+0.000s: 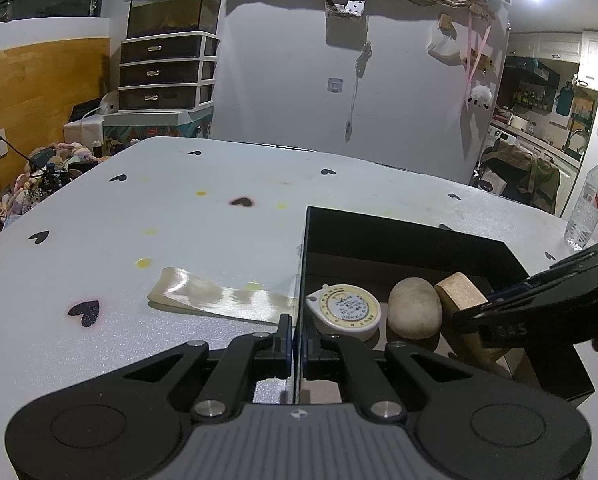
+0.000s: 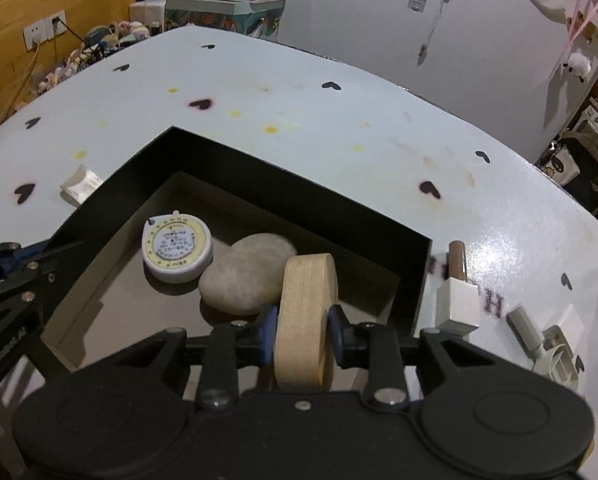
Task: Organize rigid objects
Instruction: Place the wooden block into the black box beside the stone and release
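Wooden block: a rounded wooden block (image 2: pixel 306 320) stands on edge between the right gripper (image 2: pixel 303 334) fingers, over the black box (image 2: pixel 235 178) interior.
Right gripper state: part-closed, blue pads touching both flat faces of the block; it has hold of the block.
Right gripper pose: tilted down into the box's near right part; in the left wrist view it enters from the right.
Stone: a smooth grey stone (image 2: pixel 247 273) lies on the box floor just ahead and left of the right fingers, touching the block.
Tape measure: a round tape measure (image 2: pixel 177 247) lies further left, beside the stone.
Left gripper state: left gripper (image 1: pixel 297 336) closed onto the box's left wall, one finger on each side.
Left gripper pose: near level, low over the table (image 1: pixel 179 216).
Outside box: a glossy strip (image 1: pixel 219 295) lies ahead left of the left gripper; white adapters (image 2: pixel 459 300) lie right of the right gripper.
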